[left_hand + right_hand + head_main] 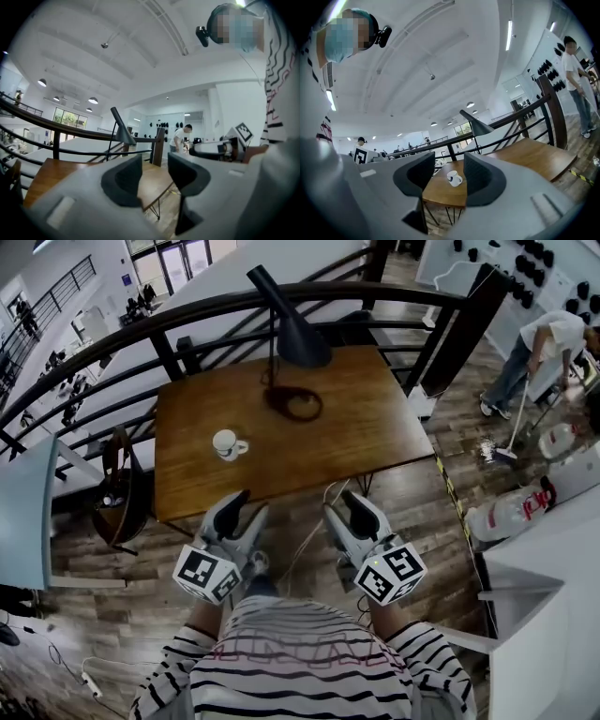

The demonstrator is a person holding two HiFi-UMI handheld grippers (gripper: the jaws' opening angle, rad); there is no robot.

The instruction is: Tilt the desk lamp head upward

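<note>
A black desk lamp (292, 329) stands at the far side of the brown wooden table (375, 442). Its cone head points down and its round base (295, 404) rests on the tabletop. The lamp head also shows far off in the left gripper view (123, 132) and the right gripper view (477, 125). My left gripper (246, 510) (154, 176) and right gripper (343, 509) (449, 176) hover side by side just short of the table's near edge. Both are open with nothing between the jaws, well away from the lamp.
A white mug (226, 443) (453, 178) sits on the table's near left part. A dark railing (187, 320) curves behind the table. A chair (117, 488) stands at the left. At the right a person (534, 348) sweeps the floor beside a white bottle (511, 510).
</note>
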